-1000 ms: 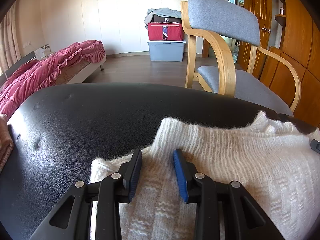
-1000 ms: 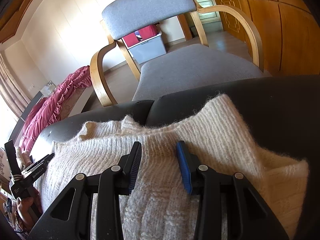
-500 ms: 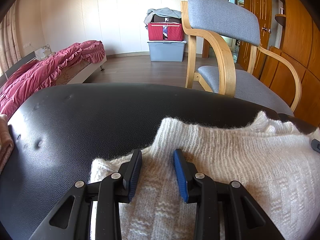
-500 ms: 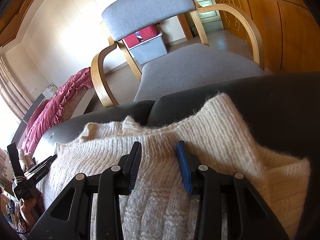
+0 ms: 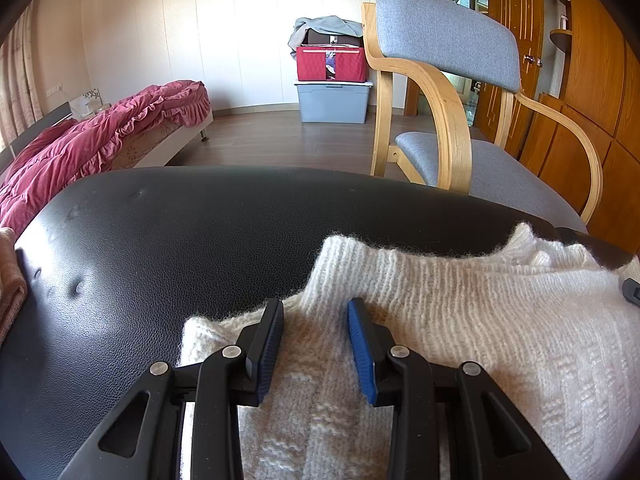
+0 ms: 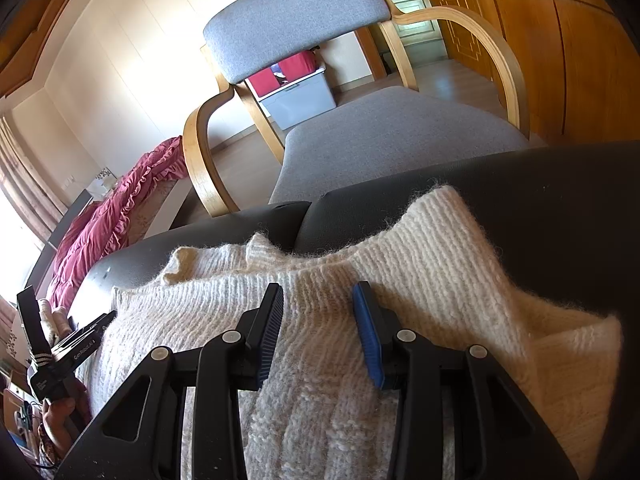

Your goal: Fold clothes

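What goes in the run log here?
left gripper: open over sweater | right gripper: open over sweater | surface: black sofa

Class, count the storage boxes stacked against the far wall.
2: a grey plastic bin on the floor, and a red fabric box on top of it. Clothes piled above may hide more.

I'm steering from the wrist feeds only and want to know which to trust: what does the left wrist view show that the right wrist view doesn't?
Only the left wrist view shows the wide bare stretch of black cushion left of the sweater, a tan cloth at that cushion's edge, and the grey clothes piled on the red box.

Only the right wrist view shows the sweater's right end and the left tool seen from outside, in a hand.

Both share the white knit sweater, the grey chair and the red bedding.
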Demonstrator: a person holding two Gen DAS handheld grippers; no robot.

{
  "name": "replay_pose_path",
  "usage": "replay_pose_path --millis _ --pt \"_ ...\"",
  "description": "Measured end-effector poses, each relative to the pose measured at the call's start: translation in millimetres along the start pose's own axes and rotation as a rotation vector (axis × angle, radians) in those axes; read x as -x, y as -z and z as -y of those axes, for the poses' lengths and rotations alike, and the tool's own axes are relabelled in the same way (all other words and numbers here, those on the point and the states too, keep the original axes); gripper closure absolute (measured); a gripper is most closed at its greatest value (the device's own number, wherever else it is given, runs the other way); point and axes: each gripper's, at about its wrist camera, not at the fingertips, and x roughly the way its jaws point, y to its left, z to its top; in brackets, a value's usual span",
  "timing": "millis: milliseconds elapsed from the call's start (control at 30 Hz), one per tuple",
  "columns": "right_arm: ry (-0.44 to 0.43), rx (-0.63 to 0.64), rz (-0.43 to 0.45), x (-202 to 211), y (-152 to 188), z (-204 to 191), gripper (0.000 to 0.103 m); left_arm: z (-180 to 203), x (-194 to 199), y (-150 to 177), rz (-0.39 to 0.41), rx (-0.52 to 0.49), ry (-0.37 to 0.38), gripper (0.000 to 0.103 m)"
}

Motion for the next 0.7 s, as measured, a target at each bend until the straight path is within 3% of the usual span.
replay_pose_path --millis 233,300,367,500,600,700 --pt "-0.041 -0.007 0.034 14 1 0 0.063 1 0 0 0.0 -0.007 -0.008 0.07" --pt "-0.024 0.041 0.042 26 2 -8 0.063 1 0 0 0.0 -0.007 -0.009 0.07" --pt "0.041 0.135 0.038 36 5 -23 0.064 1 0 0 0.0 -0.007 -0.009 0.07" --pt "0.183 0.276 -0.053 26 7 -35 0.064 0 0 -1 0.001 -0.007 -0.007 0.07" --pt "0.231 0.237 -0.087 14 -1 -18 0.065 -1 0 0 0.002 -0.005 -0.004 0.07" --pt "0.291 0.184 -0.06 6 -8 4 0.067 -2 0 0 0.002 -0.005 -0.001 0.069"
